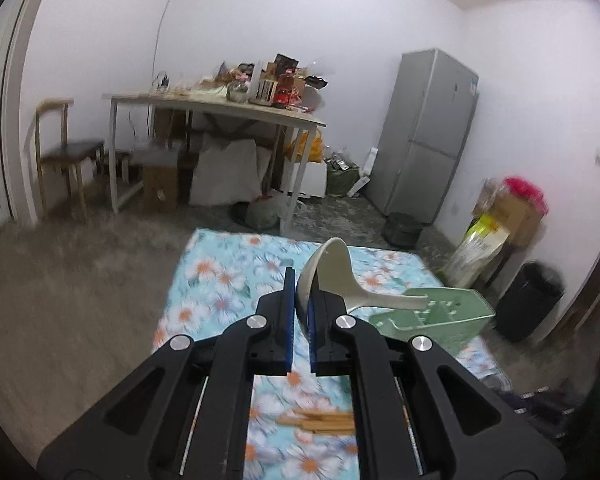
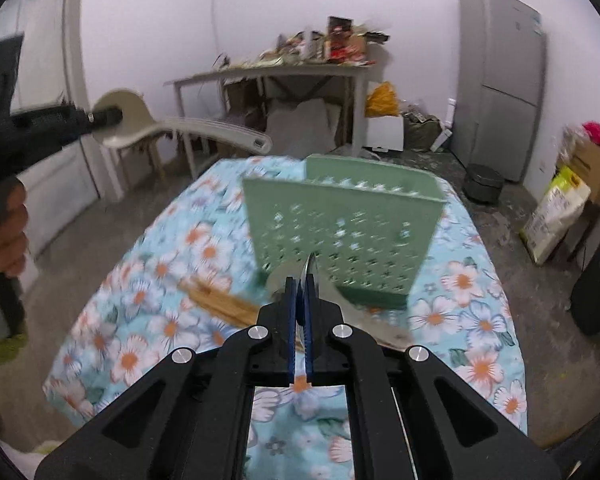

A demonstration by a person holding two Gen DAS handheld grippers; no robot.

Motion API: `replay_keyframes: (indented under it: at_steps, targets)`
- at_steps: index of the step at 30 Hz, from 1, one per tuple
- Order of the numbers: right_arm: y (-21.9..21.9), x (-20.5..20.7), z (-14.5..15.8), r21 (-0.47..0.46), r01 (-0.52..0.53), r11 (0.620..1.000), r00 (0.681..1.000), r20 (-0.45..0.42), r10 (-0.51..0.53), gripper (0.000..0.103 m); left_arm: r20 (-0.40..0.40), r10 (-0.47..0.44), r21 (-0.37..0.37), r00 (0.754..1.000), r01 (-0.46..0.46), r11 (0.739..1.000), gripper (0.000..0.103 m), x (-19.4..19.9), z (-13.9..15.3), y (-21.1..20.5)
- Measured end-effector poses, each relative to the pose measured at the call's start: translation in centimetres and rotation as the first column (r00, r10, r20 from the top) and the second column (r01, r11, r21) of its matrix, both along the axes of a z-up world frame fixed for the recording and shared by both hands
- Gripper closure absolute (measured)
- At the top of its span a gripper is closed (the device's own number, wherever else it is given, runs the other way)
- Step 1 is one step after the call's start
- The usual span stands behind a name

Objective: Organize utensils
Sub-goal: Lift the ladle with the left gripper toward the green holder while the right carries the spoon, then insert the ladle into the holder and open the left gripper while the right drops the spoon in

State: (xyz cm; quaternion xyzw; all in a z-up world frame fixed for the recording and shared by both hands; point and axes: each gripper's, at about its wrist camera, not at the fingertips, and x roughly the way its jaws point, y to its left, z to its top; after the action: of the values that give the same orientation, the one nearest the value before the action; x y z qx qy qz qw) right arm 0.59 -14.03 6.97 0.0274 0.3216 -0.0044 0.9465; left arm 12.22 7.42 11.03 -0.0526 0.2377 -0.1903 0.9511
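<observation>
My left gripper [image 1: 299, 292] is shut on the bowl of a beige plastic ladle [image 1: 332, 276], held in the air above the flowered cloth; its handle points right, over the green utensil holder [image 1: 440, 316]. In the right wrist view the ladle [image 2: 172, 124] hangs at the upper left in the left gripper [image 2: 104, 117]. My right gripper [image 2: 300, 288] is shut on a metal spoon [image 2: 310, 270], just in front of the green perforated holder [image 2: 344, 224]. Wooden chopsticks [image 2: 220, 300] lie on the cloth, left of my right gripper, and show in the left wrist view [image 1: 320, 422].
The flowered cloth [image 2: 140, 280] covers a small table. Behind stand a cluttered table [image 1: 220, 108], a chair [image 1: 64, 148], a grey fridge [image 1: 432, 132], a black bin [image 1: 532, 300] and bags and boxes [image 2: 556, 208] at the right.
</observation>
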Motion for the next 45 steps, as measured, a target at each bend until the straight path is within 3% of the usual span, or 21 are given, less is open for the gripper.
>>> replay_keyframes:
  at_steps: [4,11,17,20,24,30,39,45]
  targets:
    - [-2.5,-0.6,1.1,0.081,0.03,0.996,0.999,0.032,-0.032,0.1,0.03,-0.006,0.178,1.0,0.0,0.984,0.099,1.0,0.2,-3.3]
    - [-5.8,-1.1,2.7,0.167,0.043,0.985,0.994,0.096,-0.059,0.1,-0.005,-0.021,0.345,1.0,0.022,0.938,0.099,3.4,-0.6,-7.3]
    - [-7.3,-1.3,3.6,0.209,0.029,0.977,0.989,0.135,-0.059,0.1,-0.074,-0.065,0.418,0.995,0.09,0.904,0.098,5.5,-1.9,-9.8]
    - [-7.6,-1.4,4.2,0.22,0.021,0.975,0.986,0.156,-0.057,0.1,-0.11,-0.109,0.354,0.988,0.141,0.924,0.092,6.2,-2.1,-10.4]
    - [-8.0,-1.2,5.0,0.228,0.013,0.973,0.983,0.174,-0.054,0.1,-0.115,-0.147,0.237,0.982,0.171,0.956,0.068,6.5,-1.5,-10.4]
    - [-9.1,-0.5,6.6,0.272,-0.022,0.962,0.978,0.206,-0.036,0.1,-0.08,-0.141,0.135,0.987,0.151,0.979,0.048,5.7,-0.9,-8.9]
    - [-10.9,1.3,11.4,0.332,-0.132,0.934,0.946,0.325,0.019,0.1,-0.115,-0.109,0.059,0.987,0.116,0.991,0.034,3.5,-2.6,-5.3]
    - [-11.6,4.4,12.1,0.354,-0.184,0.917,0.936,0.348,0.053,0.1,-0.16,-0.103,0.041,0.982,0.111,0.993,0.028,2.0,-4.6,-4.0]
